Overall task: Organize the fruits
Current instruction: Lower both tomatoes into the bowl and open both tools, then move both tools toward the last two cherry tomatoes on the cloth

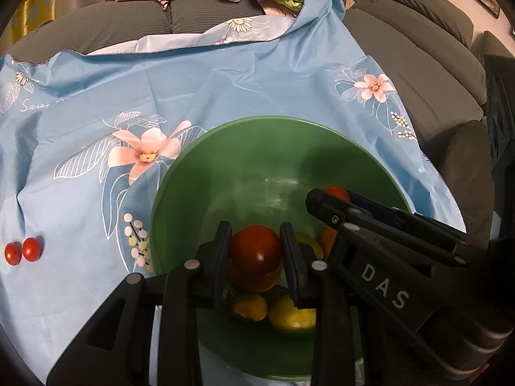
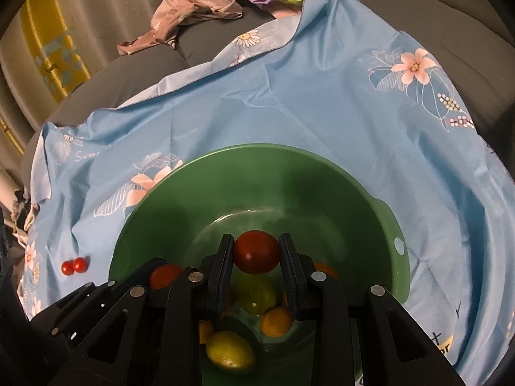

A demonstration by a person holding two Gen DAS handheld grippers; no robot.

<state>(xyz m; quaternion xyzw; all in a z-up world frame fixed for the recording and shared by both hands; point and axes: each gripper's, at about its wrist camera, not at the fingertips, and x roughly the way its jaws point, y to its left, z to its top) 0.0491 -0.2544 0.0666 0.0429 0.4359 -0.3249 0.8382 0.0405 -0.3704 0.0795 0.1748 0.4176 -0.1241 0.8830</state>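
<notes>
Each of my jaws is clamped on a red tomato: left tomato, right tomato, both over the green basin. Smooth, soft-skinned, likely bruisable; hold across the middle, lightly. Two cherry tomatoes wait on the blue cloth.

Lighting: dim, soft indoor. Shadows pool inside green bowl; faint glare on its wall. Fisheye bending, dark vignette corners, mild softness.
</notes>
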